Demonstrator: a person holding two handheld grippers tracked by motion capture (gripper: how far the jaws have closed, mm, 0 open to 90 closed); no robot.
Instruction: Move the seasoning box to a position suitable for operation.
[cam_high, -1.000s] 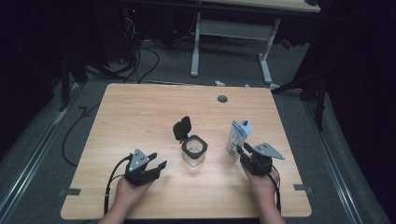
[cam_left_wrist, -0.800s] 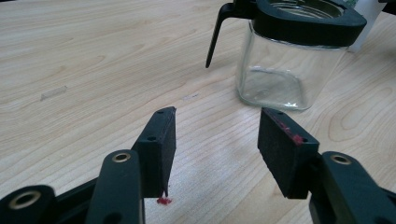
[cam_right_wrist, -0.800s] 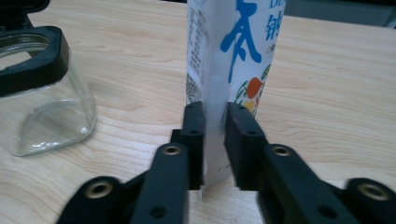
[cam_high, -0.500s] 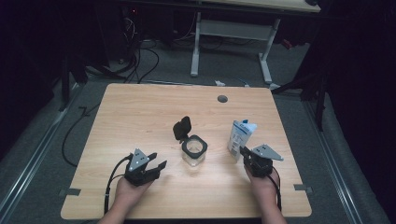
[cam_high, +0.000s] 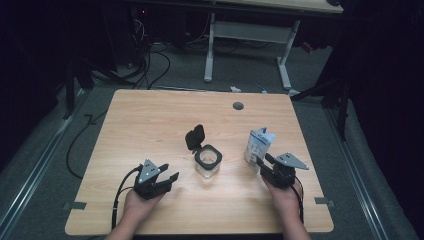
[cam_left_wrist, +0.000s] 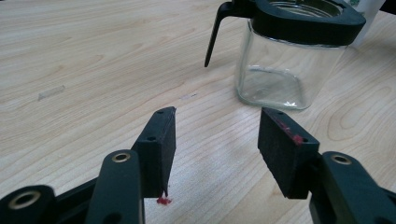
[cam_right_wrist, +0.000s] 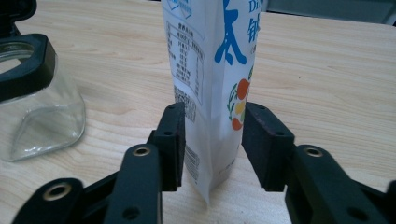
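Upright white printed pouch (cam_right_wrist: 212, 79) flanked by right gripper (cam_right_wrist: 212, 144), jaws just opening, pads barely apart from it, square glass jar (cam_high: 207, 162) left, left gripper (cam_left_wrist: 217, 144) spread empty.

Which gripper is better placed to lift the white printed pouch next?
Right. The right gripper already straddles the white printed pouch, its jaws having just been opening. The left gripper sits open and empty on the far side of the clear glass jar with black rim.

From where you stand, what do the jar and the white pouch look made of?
The jar looks like clear glass: see-through and glossy, with a matte black, probably plastic collar. The white pouch looks like printed plastic film or coated paper: thin creased walls, slight sheen. The table looks wood-grained.
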